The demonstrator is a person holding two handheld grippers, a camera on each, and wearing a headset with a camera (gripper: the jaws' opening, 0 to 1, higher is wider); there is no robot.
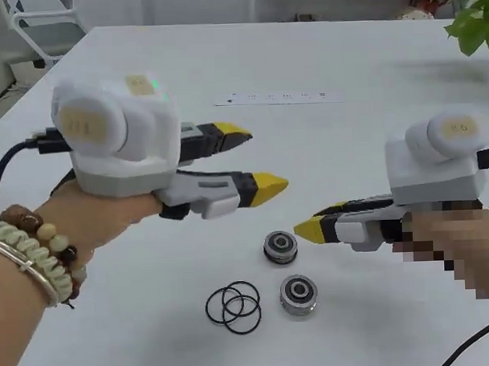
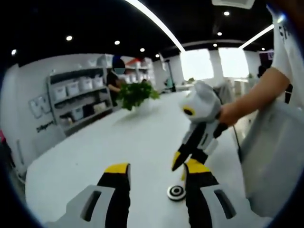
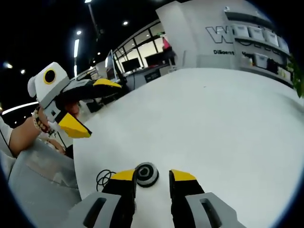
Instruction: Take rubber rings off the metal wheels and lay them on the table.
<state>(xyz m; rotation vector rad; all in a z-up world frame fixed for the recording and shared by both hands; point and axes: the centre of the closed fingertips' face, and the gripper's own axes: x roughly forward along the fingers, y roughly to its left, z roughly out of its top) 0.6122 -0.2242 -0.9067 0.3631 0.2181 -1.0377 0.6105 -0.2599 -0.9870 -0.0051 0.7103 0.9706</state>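
Note:
Two metal wheels lie on the white table [image 1: 346, 91]: one with a dark rim [image 1: 280, 247] and, nearer me, one with a bare silver rim [image 1: 298, 294]. Left of them lie several loose black rubber rings [image 1: 233, 305], overlapping. My left gripper [image 1: 256, 160] hovers open above and left of the wheels, nothing in its jaws. My right gripper [image 1: 318, 220] is low at the right, open and pointing at the dark-rimmed wheel. That wheel [image 3: 146, 173] sits just beyond the right gripper [image 3: 153, 176], with the rings [image 3: 104, 178] to its left. A wheel [image 2: 176, 192] shows by the left gripper [image 2: 156, 172].
A printed paper strip [image 1: 278, 97] lies farther back on the table. A green plant [image 1: 472, 18] stands at the far right corner, and a chair frame [image 1: 38, 29] at the far left. Shelves with bins [image 2: 78, 102] line the room's wall.

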